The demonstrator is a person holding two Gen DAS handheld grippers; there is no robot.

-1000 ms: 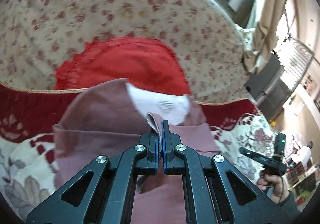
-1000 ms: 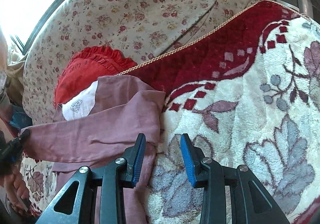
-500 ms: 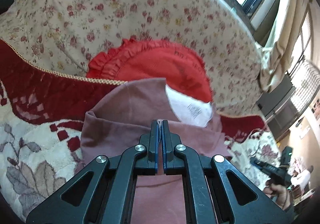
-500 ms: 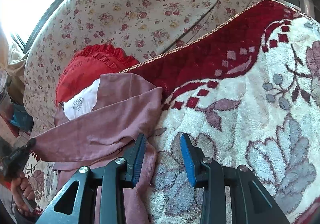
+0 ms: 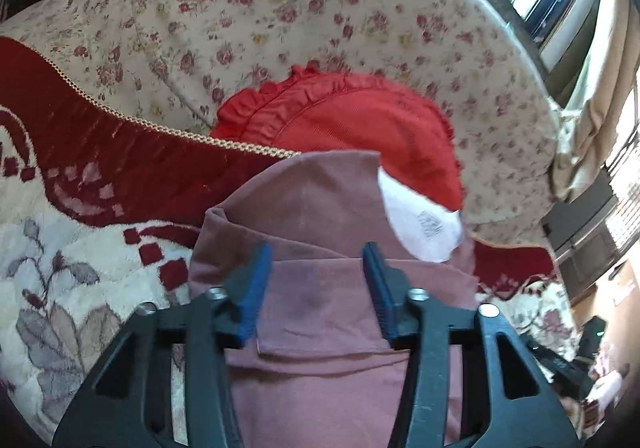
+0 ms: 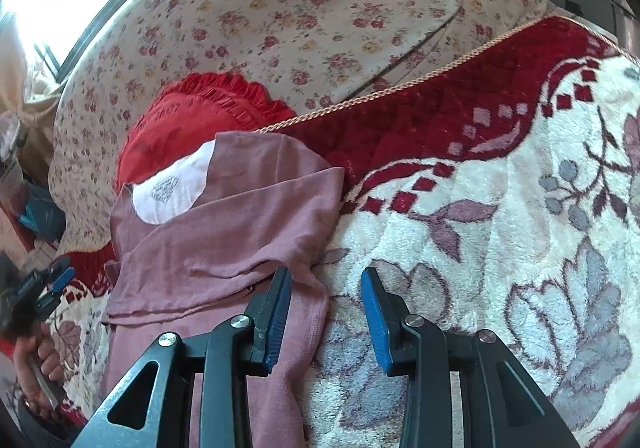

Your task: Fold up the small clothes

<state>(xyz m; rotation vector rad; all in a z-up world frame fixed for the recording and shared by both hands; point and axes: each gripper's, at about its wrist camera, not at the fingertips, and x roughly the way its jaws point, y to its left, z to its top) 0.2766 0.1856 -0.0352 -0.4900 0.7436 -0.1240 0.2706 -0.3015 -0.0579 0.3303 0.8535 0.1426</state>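
Note:
A dusty-pink garment (image 5: pixel 320 312) lies on a flowered blanket, a sleeve folded across its body, with a white neck label (image 5: pixel 420 224) showing. My left gripper (image 5: pixel 318 288) is open just above the folded sleeve, holding nothing. In the right wrist view the same garment (image 6: pixel 224 240) lies to the left, white label (image 6: pixel 168 188) at its top. My right gripper (image 6: pixel 326 312) is open and empty at the garment's right edge, its left finger over the cloth, its right finger over the blanket. The left gripper (image 6: pixel 48 288) shows at the far left there.
The cream and red flowered blanket (image 6: pixel 500 248) covers the seat. A red frilled cushion (image 5: pixel 352 128) leans against the floral sofa back (image 5: pixel 280 8) just behind the garment. A window and curtain stand at the upper right in the left wrist view.
My left gripper was shut on the pink sleeve, carried it across the garment, and has now opened and let it go. The right gripper stayed open and barely moved.

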